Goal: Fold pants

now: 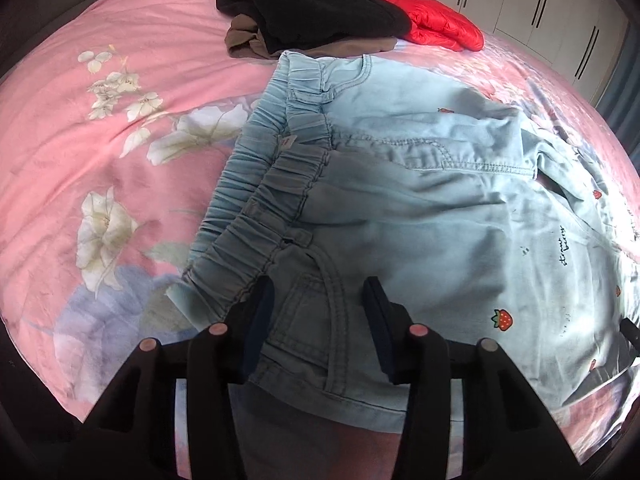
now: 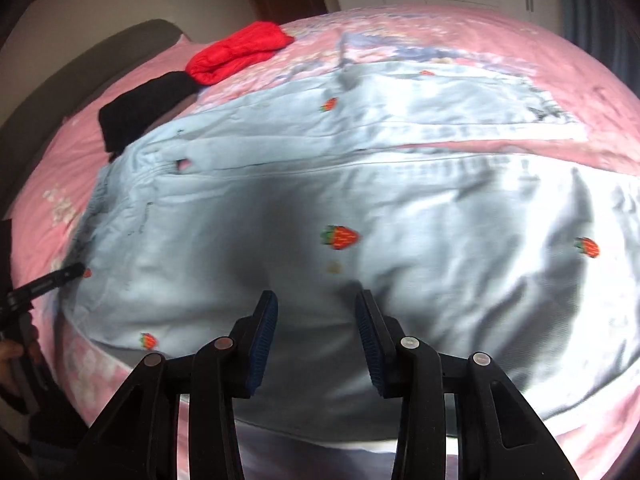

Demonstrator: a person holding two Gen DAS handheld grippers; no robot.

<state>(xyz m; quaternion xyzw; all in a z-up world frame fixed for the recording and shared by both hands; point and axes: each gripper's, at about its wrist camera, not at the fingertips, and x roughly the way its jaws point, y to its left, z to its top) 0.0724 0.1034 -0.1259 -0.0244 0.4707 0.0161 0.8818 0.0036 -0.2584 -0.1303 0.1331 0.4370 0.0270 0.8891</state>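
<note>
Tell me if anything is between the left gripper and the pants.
Nothing visible. The left gripper sits right over the pants near the waistband, fingers apart, with only denim between them. The black clothes lie beyond the waistband.

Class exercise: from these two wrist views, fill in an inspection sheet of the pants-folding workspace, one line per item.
Surface: pink floral bedspread, wrinkled.
Job's things: light-blue strawberry-print pants lie spread out, legs apart, not yet folded.
Clutter: black garment on brown garment; red puffy jacket beside them.
Grippers: left gripper open over the waistband corner; right gripper open over a leg.
Cables: nothing seen.
Surroundings: white wardrobe doors.
</note>
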